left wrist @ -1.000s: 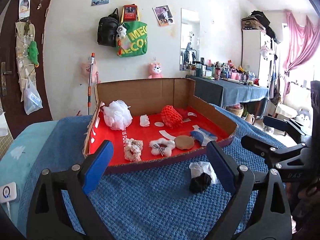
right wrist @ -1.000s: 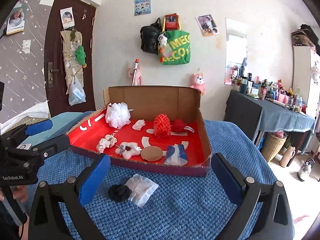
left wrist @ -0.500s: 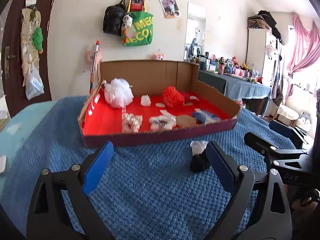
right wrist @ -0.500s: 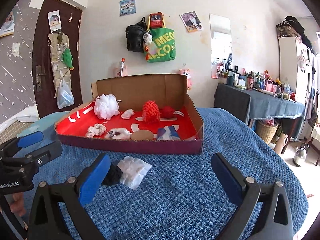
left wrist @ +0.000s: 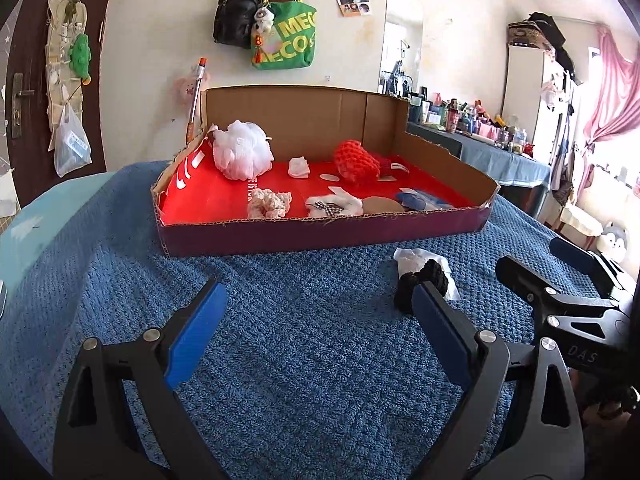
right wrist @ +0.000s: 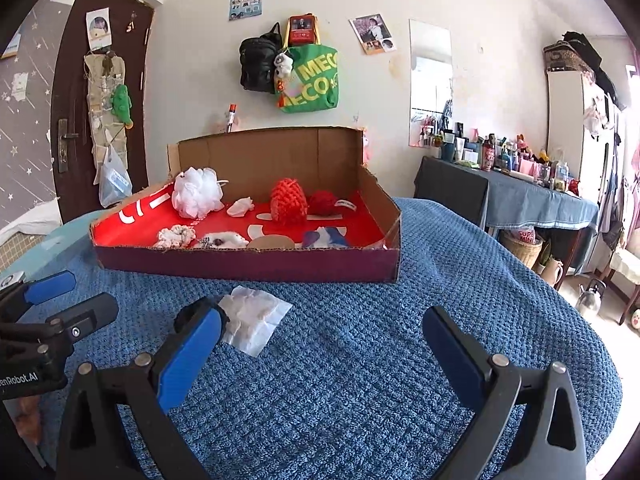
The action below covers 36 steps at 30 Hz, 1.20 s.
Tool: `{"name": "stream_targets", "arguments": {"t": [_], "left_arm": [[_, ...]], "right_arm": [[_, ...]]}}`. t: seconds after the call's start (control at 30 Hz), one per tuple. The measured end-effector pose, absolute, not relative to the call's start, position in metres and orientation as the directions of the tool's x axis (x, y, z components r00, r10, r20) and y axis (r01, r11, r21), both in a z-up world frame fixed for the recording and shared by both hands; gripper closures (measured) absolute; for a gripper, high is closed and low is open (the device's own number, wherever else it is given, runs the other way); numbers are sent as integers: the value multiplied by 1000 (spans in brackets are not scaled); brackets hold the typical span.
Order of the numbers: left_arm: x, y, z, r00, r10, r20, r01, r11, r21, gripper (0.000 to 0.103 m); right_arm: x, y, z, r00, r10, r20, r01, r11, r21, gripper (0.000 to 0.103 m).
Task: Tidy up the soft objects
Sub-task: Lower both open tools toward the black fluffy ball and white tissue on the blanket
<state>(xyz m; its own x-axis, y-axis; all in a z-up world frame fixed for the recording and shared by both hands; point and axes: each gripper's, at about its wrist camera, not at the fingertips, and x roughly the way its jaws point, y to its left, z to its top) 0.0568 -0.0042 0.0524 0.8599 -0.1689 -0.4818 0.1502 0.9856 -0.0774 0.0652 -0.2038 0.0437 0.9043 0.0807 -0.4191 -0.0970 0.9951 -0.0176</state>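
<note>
A shallow cardboard box (left wrist: 320,236) with a red floor lies on the blue blanket and shows in the right wrist view too (right wrist: 248,266). It holds a white mesh puff (left wrist: 242,156), a red knit ball (left wrist: 356,159) and several small soft items. In front of the box lie a black fuzzy item (left wrist: 418,286) and a white crumpled tissue (right wrist: 254,318). My left gripper (left wrist: 318,334) is open and empty, low over the blanket, left of the black item. My right gripper (right wrist: 324,354) is open and empty, with the tissue by its left finger.
The blue blanket (left wrist: 300,360) covers the bed. A dark door (right wrist: 80,120) stands at the left. A table (right wrist: 520,196) with bottles and a basket (right wrist: 520,244) stand at the right, with a kettle (right wrist: 592,298) on the floor.
Both grippers have dropped lower and moved toward the blanket in front of the box. The black item and tissue now lie closer to the fingers. Both stay open.
</note>
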Motion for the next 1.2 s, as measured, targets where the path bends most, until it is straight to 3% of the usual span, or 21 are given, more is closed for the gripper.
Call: {"name": "stream_targets", "arguments": {"t": [1.2], "left_arm": [[63,-5,46,832,-188,-521,155,982,-108,8]], "right_arm": [[68,-206,41,902,63,-428,-74,997,-10,0]]}}
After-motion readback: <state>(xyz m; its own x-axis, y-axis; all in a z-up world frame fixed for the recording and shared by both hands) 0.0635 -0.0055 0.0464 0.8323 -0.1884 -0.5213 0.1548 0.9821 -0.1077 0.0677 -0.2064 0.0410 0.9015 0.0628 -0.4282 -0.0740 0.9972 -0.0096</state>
